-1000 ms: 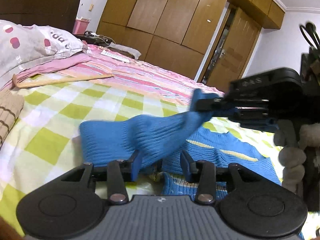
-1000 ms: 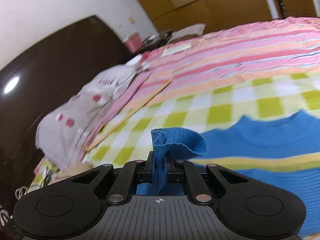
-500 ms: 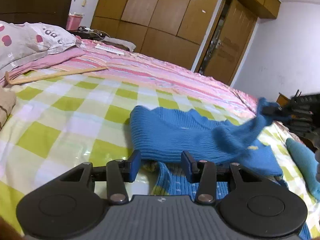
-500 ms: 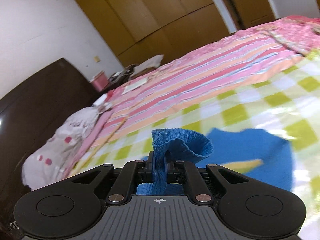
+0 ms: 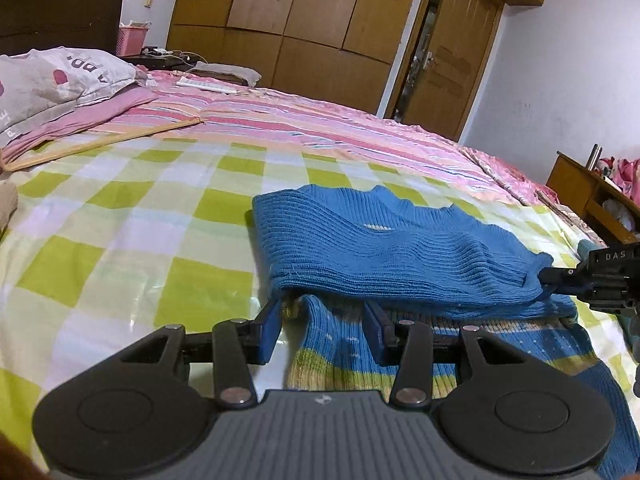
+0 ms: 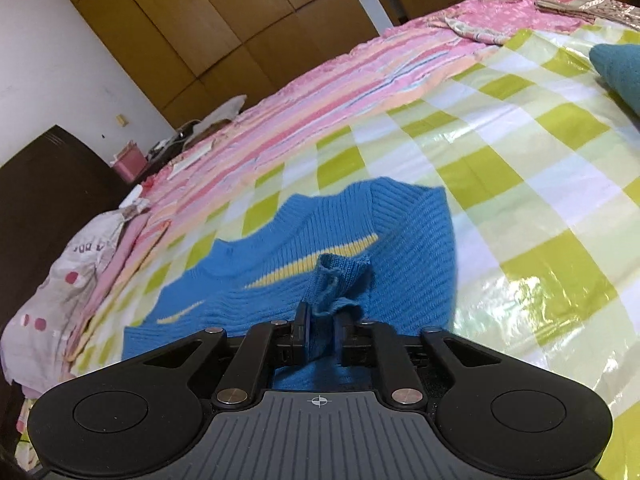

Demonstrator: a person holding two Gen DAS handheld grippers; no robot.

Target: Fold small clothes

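Observation:
A small blue knit sweater (image 5: 384, 256) with yellow stripes lies on the green-checked bed sheet (image 5: 132, 232). One sleeve is folded across its body. My left gripper (image 5: 322, 330) is open, its jaws on either side of the sweater's lower hem, holding nothing. My right gripper (image 6: 322, 326) has its jaws slightly parted around the blue sleeve cuff (image 6: 340, 276), which lies slack between them on the sweater (image 6: 412, 248). The right gripper also shows in the left wrist view (image 5: 550, 278) at the sleeve's end.
A pillow (image 5: 60, 76) and a pink striped quilt (image 5: 320, 120) lie at the back. A teal cloth (image 6: 620, 68) lies at the right bed edge. A wooden cabinet (image 5: 592, 196) stands right of the bed, wardrobes (image 5: 304, 20) beyond.
My right gripper carried the sleeve to the right across the sweater, laid it down, and its jaws have loosened. The left gripper stayed open near the hem.

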